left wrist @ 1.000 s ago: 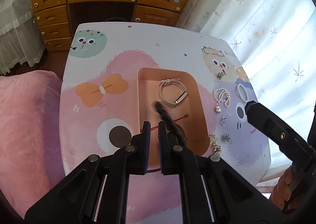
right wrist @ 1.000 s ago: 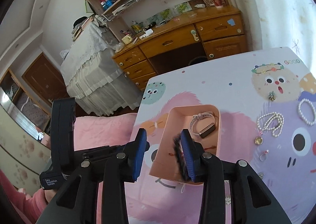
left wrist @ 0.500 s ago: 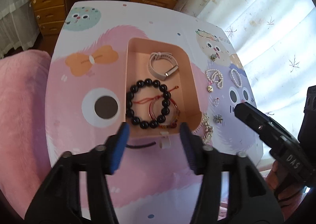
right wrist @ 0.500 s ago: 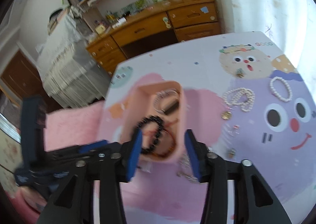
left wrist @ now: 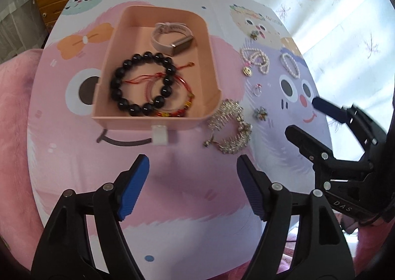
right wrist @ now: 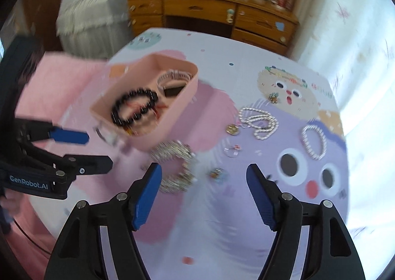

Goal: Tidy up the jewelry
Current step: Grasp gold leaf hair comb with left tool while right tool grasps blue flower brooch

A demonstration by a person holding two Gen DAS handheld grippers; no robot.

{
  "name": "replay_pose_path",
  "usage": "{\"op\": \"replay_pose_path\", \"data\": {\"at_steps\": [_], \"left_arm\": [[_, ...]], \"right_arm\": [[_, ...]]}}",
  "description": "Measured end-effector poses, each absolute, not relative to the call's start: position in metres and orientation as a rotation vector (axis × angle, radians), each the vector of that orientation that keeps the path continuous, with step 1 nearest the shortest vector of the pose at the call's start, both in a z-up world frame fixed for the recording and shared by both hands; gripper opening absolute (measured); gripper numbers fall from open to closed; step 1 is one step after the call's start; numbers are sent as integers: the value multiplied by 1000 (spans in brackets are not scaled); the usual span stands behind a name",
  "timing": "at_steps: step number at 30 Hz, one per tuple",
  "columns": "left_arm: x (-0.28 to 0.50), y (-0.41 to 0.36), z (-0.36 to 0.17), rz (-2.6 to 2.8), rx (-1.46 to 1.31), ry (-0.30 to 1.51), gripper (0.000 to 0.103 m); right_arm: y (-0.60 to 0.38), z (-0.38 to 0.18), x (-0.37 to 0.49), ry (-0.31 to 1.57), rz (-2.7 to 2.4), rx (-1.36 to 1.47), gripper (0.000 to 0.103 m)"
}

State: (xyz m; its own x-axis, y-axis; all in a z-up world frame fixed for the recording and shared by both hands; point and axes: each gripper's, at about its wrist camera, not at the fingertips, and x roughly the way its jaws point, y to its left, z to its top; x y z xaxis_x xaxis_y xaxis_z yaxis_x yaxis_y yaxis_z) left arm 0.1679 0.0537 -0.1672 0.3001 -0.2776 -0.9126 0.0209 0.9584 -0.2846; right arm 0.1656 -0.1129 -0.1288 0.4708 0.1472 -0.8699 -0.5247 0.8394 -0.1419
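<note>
Jaws of both grippers, left point(left wrist: 192, 181) and right point(right wrist: 203, 191), just spread wide, nothing between. Silver comb point(right wrist: 176, 169) lying curved on table point(right wrist: 222, 243) beside pink tray point(right wrist: 172, 117), just ahead of right jaws, nearer that hand.

beads point(left wrist: 142, 84): glossy black | tray point(left wrist: 209, 58): matt plastic | desk point(right wrist: 209, 12): wood

Both grippers are matte black plastic. The left gripper point(left wrist: 192, 186) and the right gripper point(right wrist: 203, 192) each end in ribbed blue pads point(left wrist: 132, 187), hinged on silver round-headed screws point(left wrist: 108, 186). One body reads "GenRobot.AI" point(right wrist: 28, 185) in pale letters, the other "DAS" point(left wrist: 342, 206).
</note>
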Motion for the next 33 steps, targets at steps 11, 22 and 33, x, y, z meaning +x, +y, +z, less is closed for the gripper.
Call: {"op": "replay_pose_path", "data": {"at_steps": [11, 22, 33], "left_arm": [[167, -37, -180, -195, 68, 1191, 71], [183, -54, -206, -171, 97, 1171, 71], [201, -62, -222, -158, 94, 1175, 75]], "right_arm": [[-150, -158, 147, 925, 678, -759, 72], [-168, -194, 148, 882, 897, -788, 72], [-160, -210, 170, 852, 965, -740, 67]]}}
